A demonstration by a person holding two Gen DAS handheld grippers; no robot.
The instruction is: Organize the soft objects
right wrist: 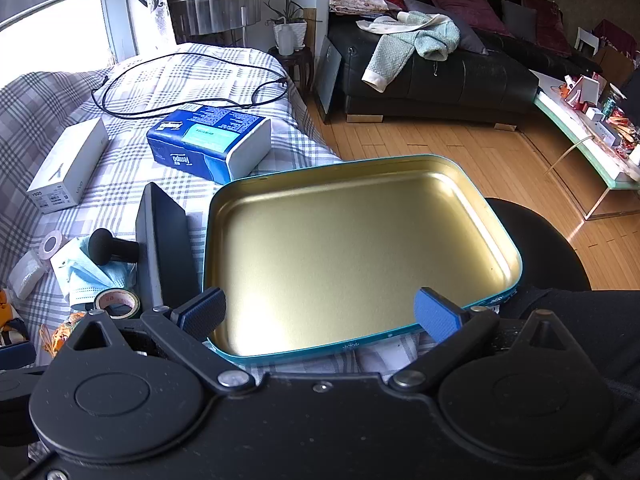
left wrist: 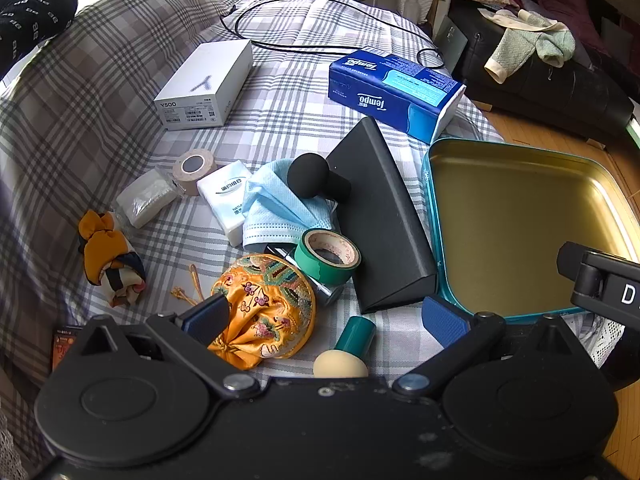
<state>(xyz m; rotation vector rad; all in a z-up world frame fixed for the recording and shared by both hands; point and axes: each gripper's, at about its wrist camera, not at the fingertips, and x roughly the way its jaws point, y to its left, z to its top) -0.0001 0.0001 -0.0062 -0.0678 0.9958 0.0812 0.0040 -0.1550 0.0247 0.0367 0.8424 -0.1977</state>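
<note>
An embroidered orange pouch [left wrist: 266,308] lies on the checked bedspread, against the left finger of my open left gripper [left wrist: 326,318]. A makeup sponge with a teal handle [left wrist: 348,350] lies between the fingers. Further off are a blue face mask [left wrist: 276,206], a tissue pack [left wrist: 224,198], an orange patterned scarf [left wrist: 110,260] and a clear-wrapped white pad [left wrist: 146,198]. The empty gold tin with teal rim [right wrist: 500,240] sits at the bed's right edge; my right gripper [right wrist: 318,314] hovers open over its near edge, holding nothing.
Green tape roll [left wrist: 328,256], beige tape roll [left wrist: 194,168], a black triangular case [left wrist: 384,224] and a black ball-headed attachment [left wrist: 312,178] crowd the middle. A white phone box [left wrist: 206,84], Tempo tissue box [left wrist: 394,90] and black cable [right wrist: 180,80] lie farther back. A black sofa [right wrist: 440,76] stands beyond.
</note>
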